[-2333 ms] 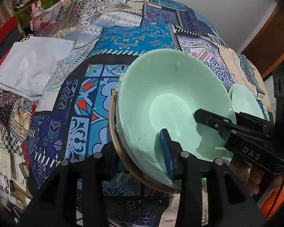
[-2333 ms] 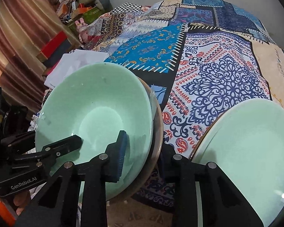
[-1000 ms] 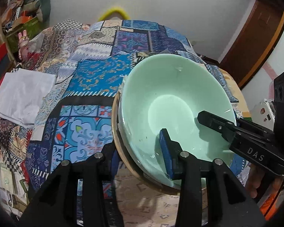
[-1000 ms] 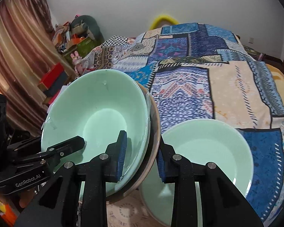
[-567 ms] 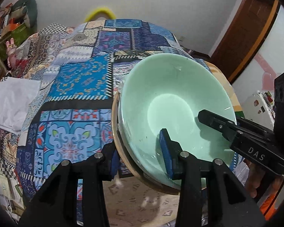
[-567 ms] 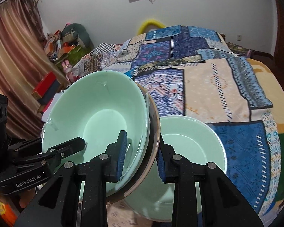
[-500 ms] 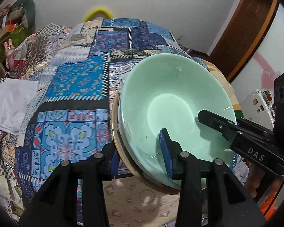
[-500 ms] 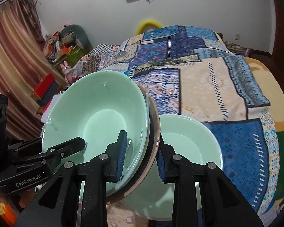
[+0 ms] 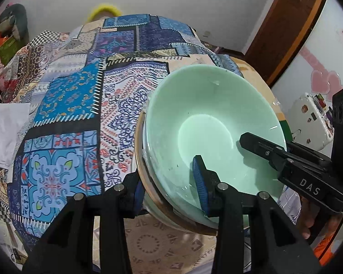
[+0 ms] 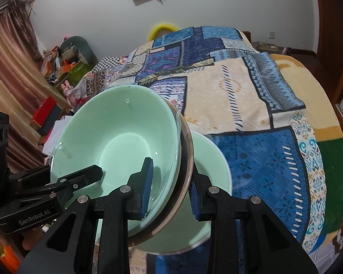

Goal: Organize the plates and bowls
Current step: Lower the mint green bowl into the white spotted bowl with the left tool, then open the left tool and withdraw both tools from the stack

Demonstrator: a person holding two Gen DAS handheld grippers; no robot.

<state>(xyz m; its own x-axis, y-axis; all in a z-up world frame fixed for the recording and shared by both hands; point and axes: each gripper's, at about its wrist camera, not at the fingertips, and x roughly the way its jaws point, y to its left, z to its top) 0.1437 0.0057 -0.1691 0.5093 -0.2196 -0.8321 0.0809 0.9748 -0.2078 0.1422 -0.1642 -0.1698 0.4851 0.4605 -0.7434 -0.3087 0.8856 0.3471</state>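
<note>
A patchwork quilt (image 10: 251, 96) covers the bed. Both the left gripper (image 9: 169, 182) and right gripper (image 10: 170, 187) pinch the bowl stack (image 10: 125, 141) rims. A second bowl (image 10: 214, 159) sits at 4 o'clock beneath.

Two green bowls show in the right wrist view: the held green bowl (image 10: 125, 137) at 9 o'clock and the lower green bowl (image 10: 214, 159) at 4 o'clock. One metal bowl (image 10: 189, 155) nests under the held one. There are two grippers, the left gripper (image 9: 168, 182) and the right gripper (image 10: 170, 187), and one patchwork bedspread (image 10: 274, 159).
</note>
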